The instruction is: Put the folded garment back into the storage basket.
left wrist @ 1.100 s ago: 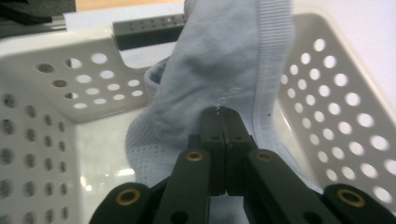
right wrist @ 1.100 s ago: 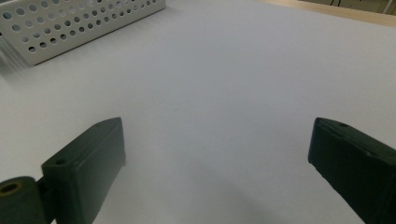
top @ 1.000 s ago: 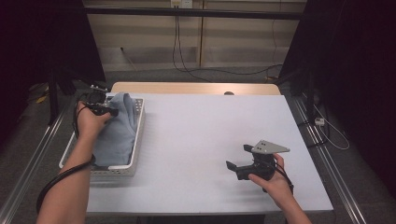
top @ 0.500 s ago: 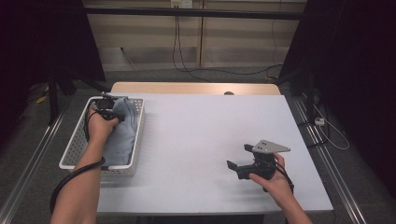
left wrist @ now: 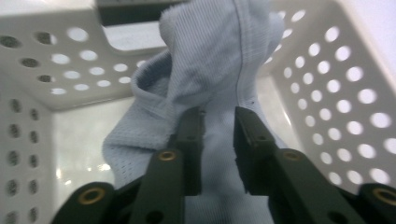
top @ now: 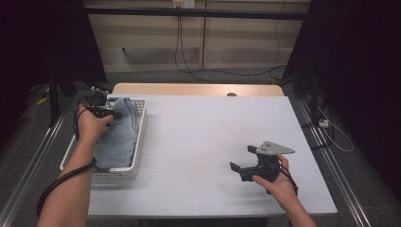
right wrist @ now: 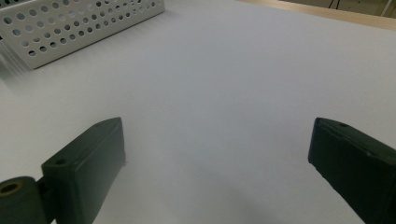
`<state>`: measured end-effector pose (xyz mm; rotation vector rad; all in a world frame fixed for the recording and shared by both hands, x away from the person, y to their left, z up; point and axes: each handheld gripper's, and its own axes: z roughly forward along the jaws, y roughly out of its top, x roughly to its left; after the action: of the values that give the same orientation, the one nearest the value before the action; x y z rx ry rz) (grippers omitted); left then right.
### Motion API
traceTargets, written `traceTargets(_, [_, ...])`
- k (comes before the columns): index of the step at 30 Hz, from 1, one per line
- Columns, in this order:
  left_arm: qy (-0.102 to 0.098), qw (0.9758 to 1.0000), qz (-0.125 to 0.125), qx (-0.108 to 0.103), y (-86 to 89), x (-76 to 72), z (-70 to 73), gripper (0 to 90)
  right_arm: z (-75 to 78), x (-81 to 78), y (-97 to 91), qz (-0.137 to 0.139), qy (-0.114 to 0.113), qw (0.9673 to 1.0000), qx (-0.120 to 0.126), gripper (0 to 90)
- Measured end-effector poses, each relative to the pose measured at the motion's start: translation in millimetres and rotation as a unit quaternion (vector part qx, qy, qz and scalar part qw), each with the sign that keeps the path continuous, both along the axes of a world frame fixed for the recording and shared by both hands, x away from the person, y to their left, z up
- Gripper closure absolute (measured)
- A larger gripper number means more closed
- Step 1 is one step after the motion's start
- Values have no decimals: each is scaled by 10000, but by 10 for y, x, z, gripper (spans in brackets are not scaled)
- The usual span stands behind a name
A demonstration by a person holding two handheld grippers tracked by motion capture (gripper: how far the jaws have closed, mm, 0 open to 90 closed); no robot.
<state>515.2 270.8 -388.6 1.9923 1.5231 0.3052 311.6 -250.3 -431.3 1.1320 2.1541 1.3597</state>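
Nearest the camera in the high view, the right gripper [top: 242,166] sat low over the bare white table [top: 208,142], held in the person's right hand [top: 276,182]. Its jaws stood wide apart w/ nothing between them; the right gripper view showed just tabletop in the gap.

Farther off, at the table's left edge, a white perforated basket [top: 137,156] held a pale blue cloth [top: 116,142]. The left gripper [top: 104,112], in the left hand [top: 90,125], hung over the basket's far end. In the left gripper view its jaws had just been opening to a narrow gap. The cloth [left wrist: 201,84] lay bunched inside the basket [left wrist: 336,93], a fold rising btwn and beyond the jaw tips; pads weren't pressing on it.
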Motion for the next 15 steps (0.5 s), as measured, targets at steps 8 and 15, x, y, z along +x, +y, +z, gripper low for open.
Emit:
traceTargets(8, [7,9999,21,-102,23,-73,129,529,3,13,-5,4,-1,10000,23,39])
traceTargets(15, [10,9998,-76,-164,-36,-141,160,426,2,9,-26,-50,2,10000,15,39])
